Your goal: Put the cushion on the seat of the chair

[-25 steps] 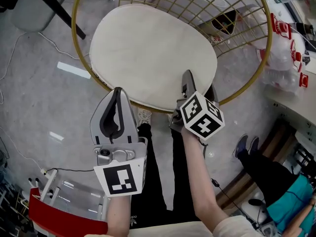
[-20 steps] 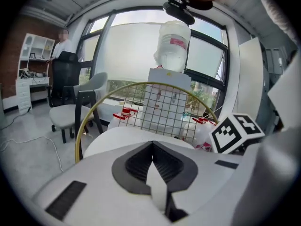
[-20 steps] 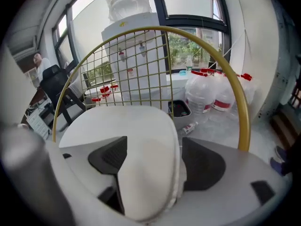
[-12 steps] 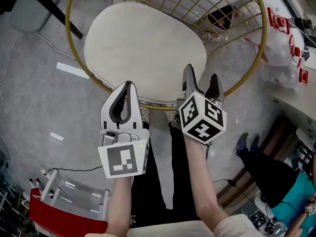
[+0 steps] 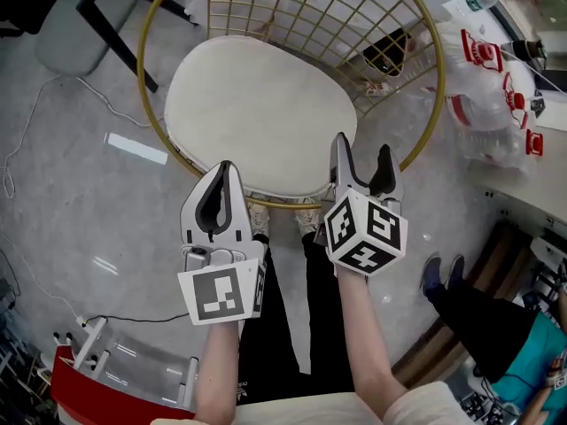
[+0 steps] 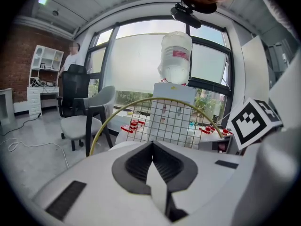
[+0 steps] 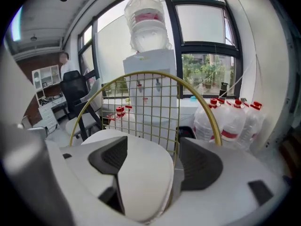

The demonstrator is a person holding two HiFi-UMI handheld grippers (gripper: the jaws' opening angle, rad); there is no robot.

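- A grey padded chair with black legs point(image 5: 66, 25) is noted on the floor to the left of the gold wire chair point(image 5: 354, 25). A white cable point(image 5: 27, 140) is trailed across the grey floor near it.
- Clear plastic water bottles with red caps point(image 5: 496, 87) are crowded at the wire chair's right. A white water dispenser point(image 6: 175, 60) is seen through its mesh back.
- Left gripper point(image 5: 224, 171): its jaws are closed on each other, short of the seat's near rim.
- Right gripper point(image 5: 362, 147): its jaws are spread and nothing is clamped. The seat's near edge is seen through the gap.
- A red and white rack point(image 5: 97, 388) is cut off at the lower left edge. Another person point(image 5: 478, 317) at lower right is only partly seen.
- The cream oval cushion point(image 5: 261, 113) is laid flat on the wire chair's seat and most of the ring is filled by it. Its surface is seen to be plain and smooth.
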